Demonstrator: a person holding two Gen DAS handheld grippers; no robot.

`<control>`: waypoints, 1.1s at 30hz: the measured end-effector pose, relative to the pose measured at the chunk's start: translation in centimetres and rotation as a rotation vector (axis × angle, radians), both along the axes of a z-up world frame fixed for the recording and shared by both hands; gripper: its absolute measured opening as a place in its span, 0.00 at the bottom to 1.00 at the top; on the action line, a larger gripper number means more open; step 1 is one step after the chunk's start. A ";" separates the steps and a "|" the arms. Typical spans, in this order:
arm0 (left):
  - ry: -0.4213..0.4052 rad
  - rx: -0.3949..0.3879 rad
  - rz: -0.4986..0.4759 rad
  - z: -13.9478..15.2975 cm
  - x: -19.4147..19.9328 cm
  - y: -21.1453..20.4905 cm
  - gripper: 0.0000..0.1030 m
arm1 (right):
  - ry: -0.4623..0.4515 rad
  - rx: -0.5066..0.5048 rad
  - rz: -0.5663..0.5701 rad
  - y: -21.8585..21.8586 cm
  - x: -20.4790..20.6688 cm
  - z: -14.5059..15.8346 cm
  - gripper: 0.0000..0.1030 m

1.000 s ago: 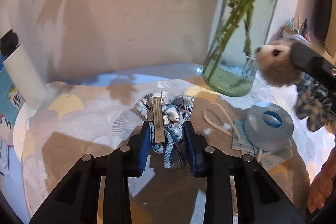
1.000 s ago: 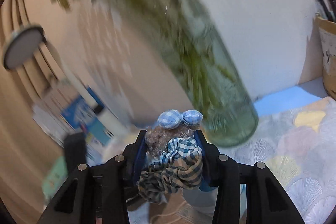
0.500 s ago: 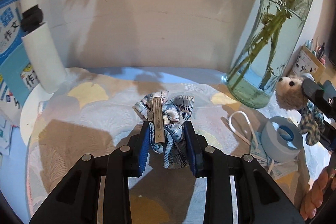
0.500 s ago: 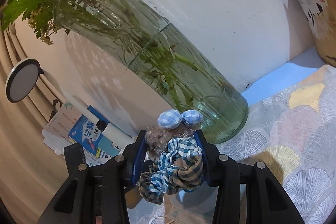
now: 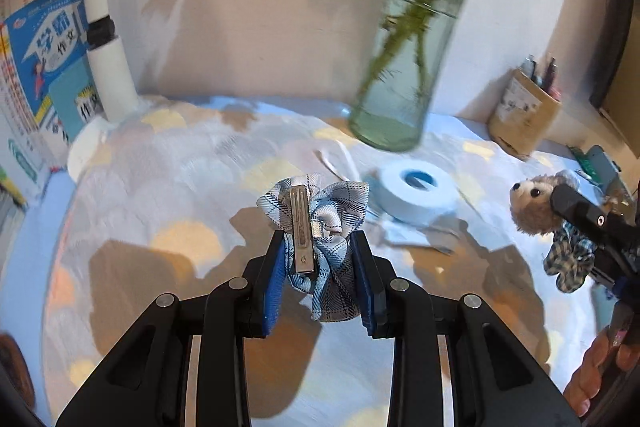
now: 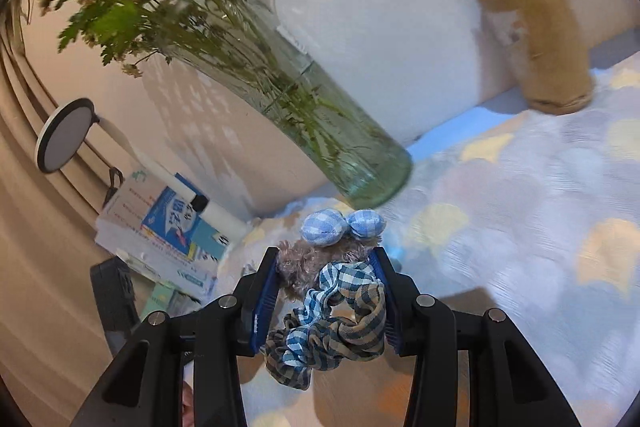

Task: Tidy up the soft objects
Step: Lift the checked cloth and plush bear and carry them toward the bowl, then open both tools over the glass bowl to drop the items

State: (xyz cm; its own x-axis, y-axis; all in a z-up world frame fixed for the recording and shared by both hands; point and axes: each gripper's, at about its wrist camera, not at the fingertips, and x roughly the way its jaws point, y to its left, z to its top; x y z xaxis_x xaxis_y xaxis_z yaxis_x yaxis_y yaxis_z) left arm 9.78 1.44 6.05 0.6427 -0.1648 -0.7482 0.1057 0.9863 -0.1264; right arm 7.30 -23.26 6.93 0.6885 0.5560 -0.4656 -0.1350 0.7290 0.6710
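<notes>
My left gripper [image 5: 320, 247] is shut on a blue plaid bow hair clip [image 5: 320, 227], its metal clip facing up, held above the scallop-patterned cloth [image 5: 160, 187]. My right gripper [image 6: 326, 267] is shut on a plush bear scrunchie [image 6: 332, 303] with a brown furry head, blue gingham ears and plaid fabric. In the left wrist view the same bear scrunchie [image 5: 534, 203] hangs at the right edge, gripped by the right gripper's black finger [image 5: 580, 215]. A person's hand [image 5: 600, 367] shows at the lower right.
A glass vase with green stems [image 5: 404, 75] stands at the back near the wall. A blue tape roll [image 5: 416, 187] lies on a face mask [image 5: 416, 239] in front of it. A pen holder [image 6: 536, 43] stands back right; books [image 5: 44, 67] and a white lamp base [image 5: 108, 67] stand left.
Both grippers have pulled back from the vase, so it looks smaller and more cloth shows. The pen holder has come fully into the right wrist view. Both grips are unchanged.
</notes>
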 end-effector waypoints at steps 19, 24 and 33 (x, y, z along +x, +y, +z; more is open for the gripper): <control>-0.024 -0.075 -0.422 3.2 -11.2 -21.2 0.28 | -0.023 -0.111 -0.109 -11.8 -15.2 4.5 0.43; -0.051 -0.072 -0.585 4.1 -14.3 -28.7 0.28 | -0.011 -0.105 -0.248 -18.8 -18.9 5.1 0.43; -0.113 -0.058 -0.762 5.3 -17.2 -41.9 0.29 | 0.044 -0.238 -0.529 -31.4 -22.0 7.2 0.43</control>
State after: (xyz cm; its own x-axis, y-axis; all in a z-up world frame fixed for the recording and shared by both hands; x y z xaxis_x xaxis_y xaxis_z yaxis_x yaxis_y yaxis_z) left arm -7.44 -40.48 11.31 0.4076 -0.6295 -0.6615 0.7684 0.6279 -0.1240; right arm -14.71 -54.69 14.16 0.8214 0.0182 -0.5701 0.3132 0.8209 0.4775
